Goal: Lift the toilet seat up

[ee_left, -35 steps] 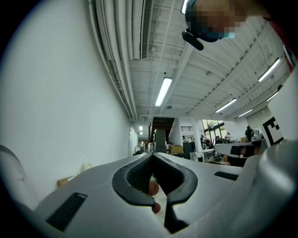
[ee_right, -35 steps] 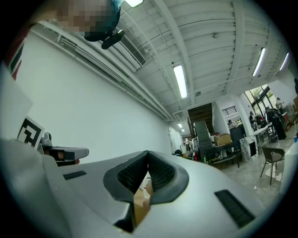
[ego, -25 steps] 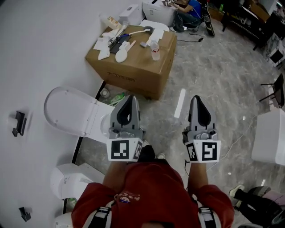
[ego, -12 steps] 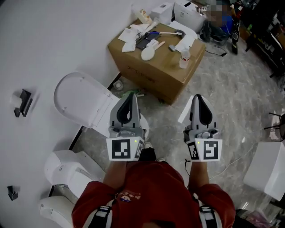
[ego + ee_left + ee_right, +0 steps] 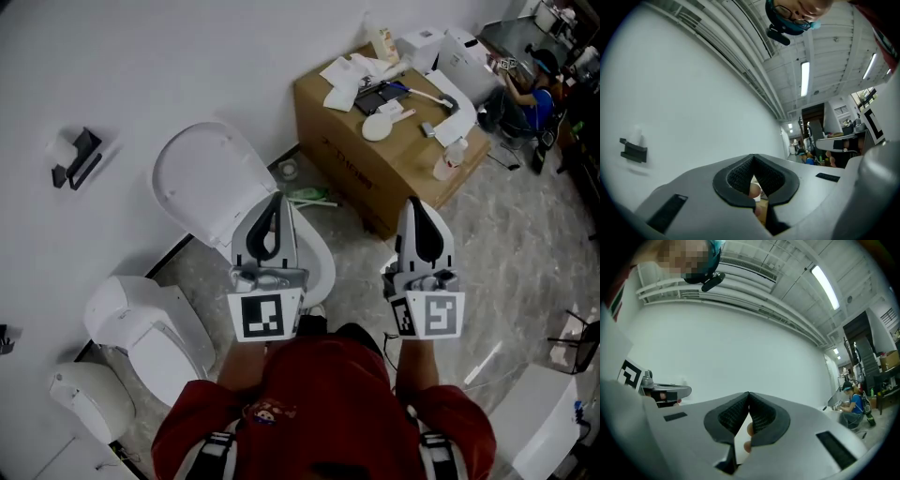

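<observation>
Shifted from left edge toward upper centre of frame: toilet [image 5: 317, 264]. Fingers of left gripper [image 5: 274, 202] and right gripper [image 5: 418, 208] are clenched, nothing held. Just beyond left gripper, toilet seat [image 5: 202, 178] is seen raised against wall [image 5: 141, 56]; lifting judged done, unless lid alone is up.

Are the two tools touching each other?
Apart. The head view shows bare floor between the left tool and the right tool.
</observation>
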`<state>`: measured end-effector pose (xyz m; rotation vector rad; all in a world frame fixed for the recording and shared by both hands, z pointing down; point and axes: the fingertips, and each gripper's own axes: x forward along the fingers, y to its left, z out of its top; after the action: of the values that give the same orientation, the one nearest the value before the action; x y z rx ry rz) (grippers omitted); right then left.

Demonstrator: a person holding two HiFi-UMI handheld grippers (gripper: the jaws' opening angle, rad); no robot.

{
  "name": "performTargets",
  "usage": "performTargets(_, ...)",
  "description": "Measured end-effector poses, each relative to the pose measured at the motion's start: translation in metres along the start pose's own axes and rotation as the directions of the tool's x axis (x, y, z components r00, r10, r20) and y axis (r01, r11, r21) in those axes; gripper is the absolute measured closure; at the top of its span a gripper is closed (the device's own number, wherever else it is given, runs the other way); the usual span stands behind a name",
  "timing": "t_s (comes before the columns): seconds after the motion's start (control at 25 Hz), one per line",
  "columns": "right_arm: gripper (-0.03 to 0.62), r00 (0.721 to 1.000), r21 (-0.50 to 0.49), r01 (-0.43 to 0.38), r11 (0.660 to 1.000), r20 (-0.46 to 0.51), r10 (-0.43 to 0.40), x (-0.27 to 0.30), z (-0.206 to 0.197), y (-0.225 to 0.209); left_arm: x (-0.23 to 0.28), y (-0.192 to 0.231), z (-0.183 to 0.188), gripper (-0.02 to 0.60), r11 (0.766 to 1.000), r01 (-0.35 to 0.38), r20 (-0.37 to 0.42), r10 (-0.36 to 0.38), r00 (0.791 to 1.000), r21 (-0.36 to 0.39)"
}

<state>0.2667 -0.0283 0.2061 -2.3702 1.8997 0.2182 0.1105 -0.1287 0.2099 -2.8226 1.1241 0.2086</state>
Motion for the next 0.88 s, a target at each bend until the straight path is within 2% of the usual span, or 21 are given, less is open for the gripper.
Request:
performTargets(0.2, 0.582, 0.991, 0.029, -0.131, 0.991, -0.002, 0.131, 0.04, -0.009, 0.039, -0.012, 0.046, -0.001, 0.574, 0.99, -0.137, -0.011, 0.137, 0.991, 0.026)
performTargets(0.4, 0.582, 0.964, 0.057, -0.265, 0.962, 0.005, 0.265, 0.069, -0.02, 0.072, -0.029, 0.076, -0.004, 0.574, 0.961, -0.27, -0.02, 0.272, 0.962, 0.059)
performTargets(0.68, 0.582, 0.881, 0.115, -0.471, 0.874, 0.026, 0.472, 0.104, -0.033, 0.095, -0.043, 0.087, -0.003, 0.574, 0.885, -0.448, -0.029, 0.455, 0.89, 0.125)
performTargets(0.88, 0.582, 0.81, 0.139, -0.585, 0.799, 0.063, 0.583, 0.126, -0.028, 0.103, -0.048, 0.087, 0.007, 0.574, 0.814, -0.564, -0.015, 0.571, 0.821, 0.141)
